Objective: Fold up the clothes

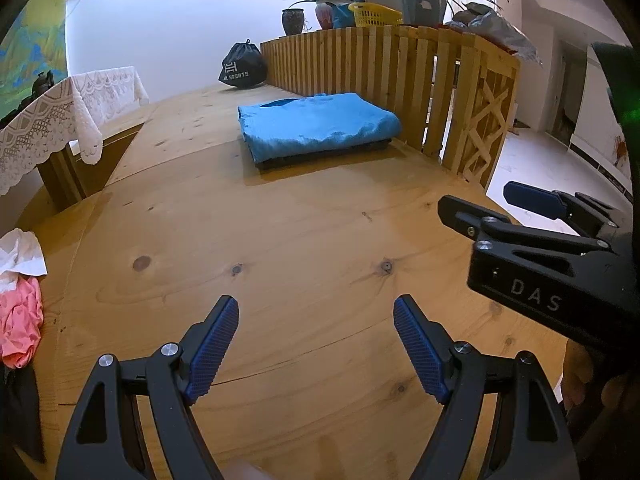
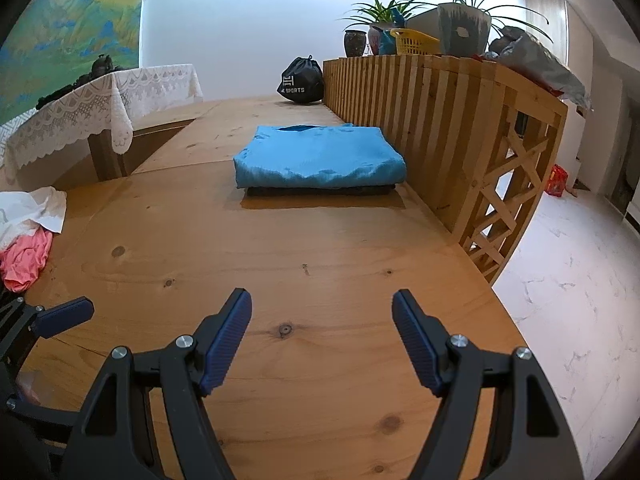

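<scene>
A folded blue garment point(image 1: 316, 124) point(image 2: 320, 158) lies on top of a folded dark one point(image 2: 320, 191) on the wooden table point(image 1: 304, 240) point(image 2: 304, 248), close to the slatted wooden rail. A loose heap of pink and white clothes point(image 1: 20, 304) point(image 2: 30, 236) sits at the table's left edge. My left gripper point(image 1: 316, 312) hovers open over bare wood, nothing between its blue pads. My right gripper point(image 2: 322, 306) is likewise open and empty; it also shows at the right of the left wrist view point(image 1: 480, 200). Both are well short of the folded stack.
A slatted wooden rail point(image 1: 380, 72) point(image 2: 432, 112) runs along the table's right side, with potted plants and a yellow basket point(image 1: 374, 14) on top. A black sports bag point(image 1: 242, 66) point(image 2: 301, 80) stands at the far end. A lace-covered table point(image 1: 60, 120) is on the left.
</scene>
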Motion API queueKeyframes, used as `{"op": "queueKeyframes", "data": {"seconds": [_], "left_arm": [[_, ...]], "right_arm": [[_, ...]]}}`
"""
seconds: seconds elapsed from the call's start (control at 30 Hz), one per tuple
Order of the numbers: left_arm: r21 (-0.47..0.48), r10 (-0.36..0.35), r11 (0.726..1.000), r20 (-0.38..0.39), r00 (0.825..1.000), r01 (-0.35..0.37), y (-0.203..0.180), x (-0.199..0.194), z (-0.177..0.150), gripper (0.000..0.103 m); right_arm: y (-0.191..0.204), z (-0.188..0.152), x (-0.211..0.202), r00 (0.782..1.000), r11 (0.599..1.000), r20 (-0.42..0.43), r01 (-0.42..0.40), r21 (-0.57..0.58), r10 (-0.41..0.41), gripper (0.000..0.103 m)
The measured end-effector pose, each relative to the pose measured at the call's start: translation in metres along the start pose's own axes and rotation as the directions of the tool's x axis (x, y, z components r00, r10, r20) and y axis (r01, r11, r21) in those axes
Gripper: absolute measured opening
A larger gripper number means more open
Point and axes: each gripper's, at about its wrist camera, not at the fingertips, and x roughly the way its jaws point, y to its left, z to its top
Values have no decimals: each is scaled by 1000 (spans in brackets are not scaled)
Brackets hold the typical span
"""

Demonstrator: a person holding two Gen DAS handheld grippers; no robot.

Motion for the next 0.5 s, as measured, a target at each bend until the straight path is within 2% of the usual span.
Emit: {"op": "queueKeyframes", "data": {"seconds": [0.3, 0.5], "left_arm": [[1, 24, 1000, 15, 1000, -24, 6, -4, -3, 78], [51, 50, 997, 69, 996, -53, 1, -13, -5, 78]], "right_arm": [[5, -3, 6, 1000, 1000, -20, -4, -18, 3, 72], [7, -3, 6, 1000, 1000, -21, -3, -30, 3, 72]]}}
